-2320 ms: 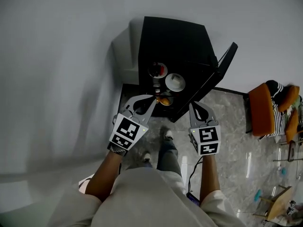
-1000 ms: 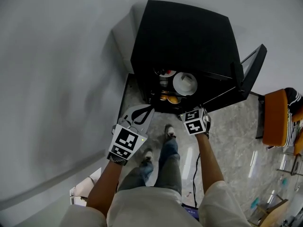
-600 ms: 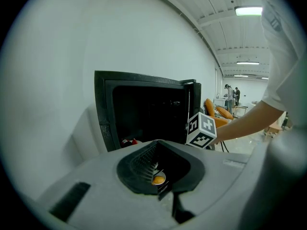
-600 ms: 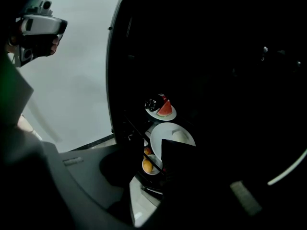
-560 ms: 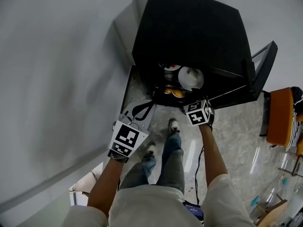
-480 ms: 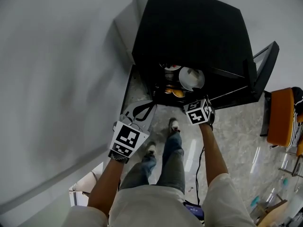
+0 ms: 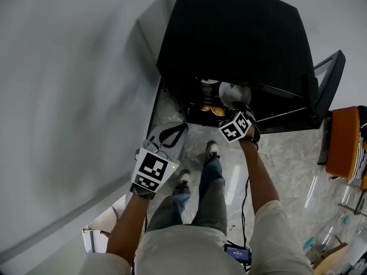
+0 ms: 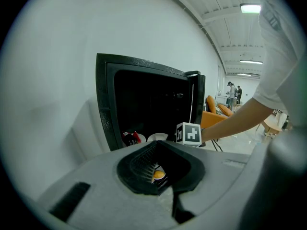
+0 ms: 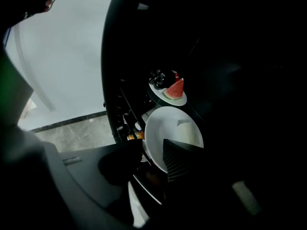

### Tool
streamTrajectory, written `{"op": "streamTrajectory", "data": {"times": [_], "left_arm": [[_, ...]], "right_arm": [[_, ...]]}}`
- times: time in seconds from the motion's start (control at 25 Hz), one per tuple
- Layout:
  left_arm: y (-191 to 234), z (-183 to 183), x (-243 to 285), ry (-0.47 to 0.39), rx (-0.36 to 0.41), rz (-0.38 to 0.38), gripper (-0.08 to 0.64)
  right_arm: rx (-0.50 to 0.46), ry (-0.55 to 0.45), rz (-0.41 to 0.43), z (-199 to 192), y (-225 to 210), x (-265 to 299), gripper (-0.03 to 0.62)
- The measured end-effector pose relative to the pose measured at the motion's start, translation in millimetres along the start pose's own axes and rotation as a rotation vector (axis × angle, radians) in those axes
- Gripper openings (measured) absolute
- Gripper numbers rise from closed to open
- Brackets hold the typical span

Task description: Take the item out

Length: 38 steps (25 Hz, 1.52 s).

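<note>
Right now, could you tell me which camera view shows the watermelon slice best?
The right gripper view: the watermelon slice shows its red flesh and green rind on a small plate. The left gripper view gives only a distant red speck; the head view doesn't show it clearly.

Office hall: strip lights (image 8: 251, 7), orange chairs (image 7: 342, 144)

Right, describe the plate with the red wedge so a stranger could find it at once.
Look into the open black cabinet against the white wall. Inside, next to the large white plate, sits a smaller plate. Only it carries a red, green-rinded wedge.
</note>
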State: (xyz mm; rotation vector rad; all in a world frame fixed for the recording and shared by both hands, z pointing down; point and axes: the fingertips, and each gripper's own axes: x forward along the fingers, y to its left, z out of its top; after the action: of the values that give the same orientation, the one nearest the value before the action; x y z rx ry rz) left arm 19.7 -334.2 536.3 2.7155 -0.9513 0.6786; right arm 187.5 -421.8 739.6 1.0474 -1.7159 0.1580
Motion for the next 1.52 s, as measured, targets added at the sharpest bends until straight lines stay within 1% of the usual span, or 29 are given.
{"op": "streamTrajectory", "data": {"times": [0.16, 0.4, 0.52, 0.64, 0.8, 1.08, 1.24, 1.44, 1.52], "left_arm": [[1, -8, 2, 0.016, -0.006, 0.001, 0.003], [-2, -20, 5, 0.036, -0.018, -0.006, 0.005], [-3, -23, 7, 0.039, -0.021, -0.010, 0.003], [-5, -25, 8, 0.042, -0.029, -0.016, 0.003], [-6, -28, 8, 0.045, -0.035, -0.019, 0.003], [-10, -30, 8, 0.047, -0.034, -0.026, 0.003], [-12, -32, 9, 0.048, -0.039, -0.027, 0.003], [-15, -31, 11, 0.047, -0.036, -0.032, 0.005], [-15, -30, 11, 0.045, -0.038, -0.031, 0.003]], "right_arm": [[-0.098, 0.029, -0.012, -3, -1, 16, 0.147], [-0.197, 0.045, -0.033, -8, -2, 27, 0.160], [-0.239, 0.027, -0.070, -7, -3, 28, 0.135], [-0.253, 0.010, -0.096, -7, -3, 26, 0.123], [-0.237, 0.004, -0.094, -8, -1, 24, 0.118], [-0.258, 0.004, -0.100, -9, 3, 20, 0.109], [-0.318, 0.008, -0.117, -11, 6, 18, 0.098], [-0.361, 0.003, -0.115, -13, 13, 14, 0.095], [-0.400, -0.001, -0.140, -14, 14, 12, 0.087]]}}
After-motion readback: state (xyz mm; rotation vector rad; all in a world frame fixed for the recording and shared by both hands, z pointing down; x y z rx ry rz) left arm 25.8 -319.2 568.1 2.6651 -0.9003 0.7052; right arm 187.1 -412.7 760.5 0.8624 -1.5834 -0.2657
